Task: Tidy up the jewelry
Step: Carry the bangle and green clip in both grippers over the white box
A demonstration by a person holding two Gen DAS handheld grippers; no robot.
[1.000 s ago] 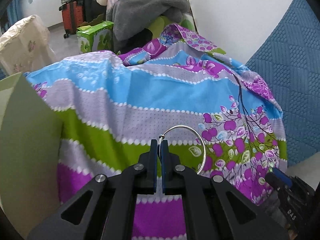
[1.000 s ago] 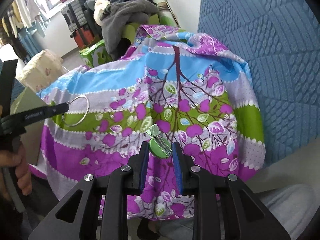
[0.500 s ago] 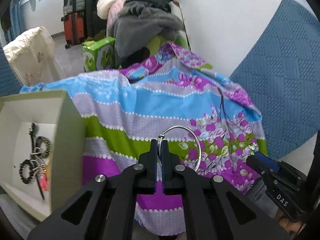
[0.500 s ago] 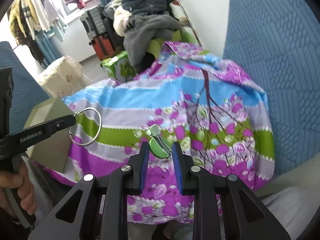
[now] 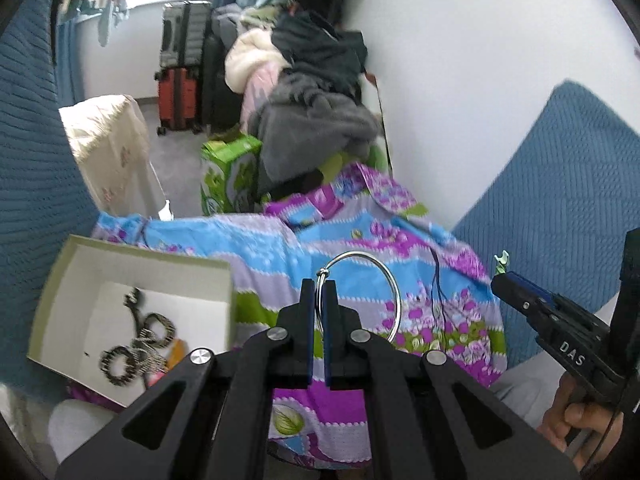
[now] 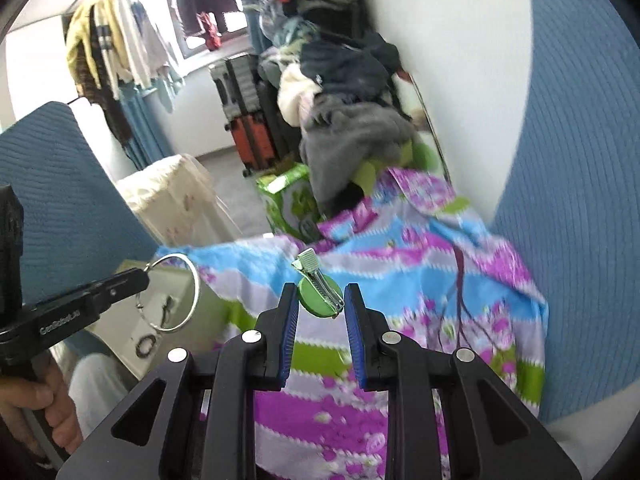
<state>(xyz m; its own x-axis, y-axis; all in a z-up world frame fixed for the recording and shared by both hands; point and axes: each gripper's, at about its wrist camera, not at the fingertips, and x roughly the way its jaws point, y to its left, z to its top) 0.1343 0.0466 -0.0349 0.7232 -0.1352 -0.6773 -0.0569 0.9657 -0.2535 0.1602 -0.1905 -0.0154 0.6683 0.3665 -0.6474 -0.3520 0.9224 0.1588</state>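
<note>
Pinching the silver ring [image 5: 357, 294] between its pressed-together fingers [image 5: 307, 320], the left gripper [image 5: 319, 322] holds it in the air above the floral cloth [image 5: 360, 240]. The right gripper [image 6: 321, 320] clamps a green hair clip [image 6: 320, 295] at the fingertips, also aloft. Best move is probably carrying both over the open box [image 5: 72, 268] before letting go, keeping the grip firm so nothing slides off. The box sits at the cloth's left edge and already holds dark beaded bracelets [image 5: 138, 346] plus something orange, too blurry to name.
</note>
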